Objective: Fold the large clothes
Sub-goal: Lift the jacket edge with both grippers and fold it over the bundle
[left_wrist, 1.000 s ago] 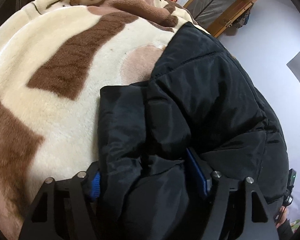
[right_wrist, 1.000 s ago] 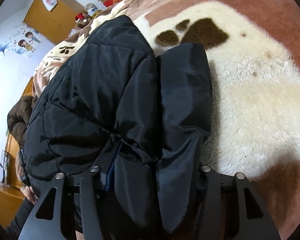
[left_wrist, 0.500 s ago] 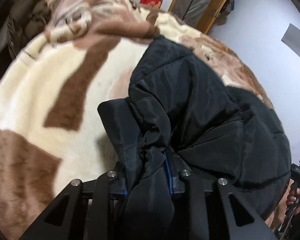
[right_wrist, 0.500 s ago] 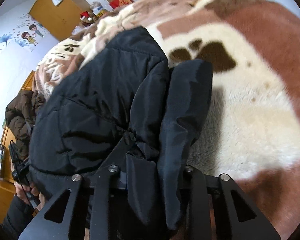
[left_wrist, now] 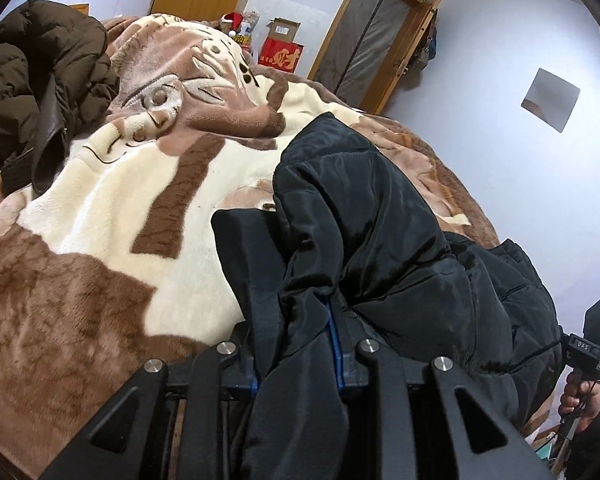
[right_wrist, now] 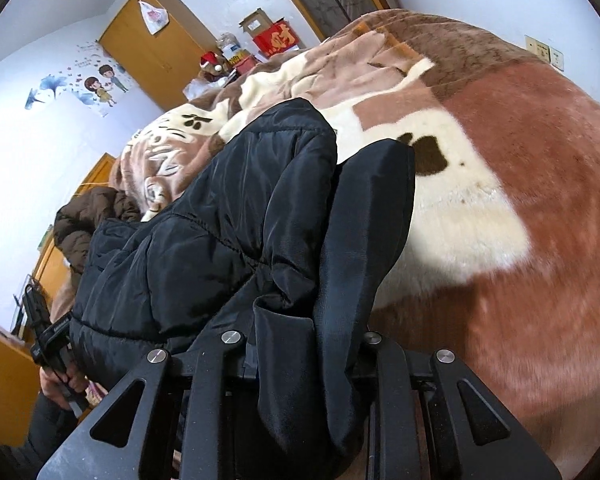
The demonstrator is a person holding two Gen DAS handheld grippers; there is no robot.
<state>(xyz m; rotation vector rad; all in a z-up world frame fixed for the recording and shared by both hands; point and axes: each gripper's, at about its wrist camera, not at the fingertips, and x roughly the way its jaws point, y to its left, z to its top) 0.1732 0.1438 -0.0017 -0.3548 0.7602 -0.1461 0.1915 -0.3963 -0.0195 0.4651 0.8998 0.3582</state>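
Observation:
A black padded jacket (left_wrist: 384, 240) lies on a brown and cream blanket (left_wrist: 112, 240) on a bed. My left gripper (left_wrist: 298, 344) is shut on a bunch of the jacket's near edge and lifts it off the blanket. In the right wrist view the same jacket (right_wrist: 236, 220) shows, and my right gripper (right_wrist: 304, 344) is shut on its other near corner, with a folded sleeve (right_wrist: 368, 216) hanging beside it. The fingertips of both grippers are buried in fabric.
A brown padded coat (left_wrist: 40, 68) lies on the bed at the far left. Wooden wardrobes (right_wrist: 160, 48), a door (left_wrist: 376, 44) and boxes (left_wrist: 280, 46) stand behind the bed. The other handheld gripper shows at the frame edge (left_wrist: 592, 344).
Both grippers closed on the jacket's near edge and lifted it. The cameras tilted up, so more of the room and the far bed shows now.

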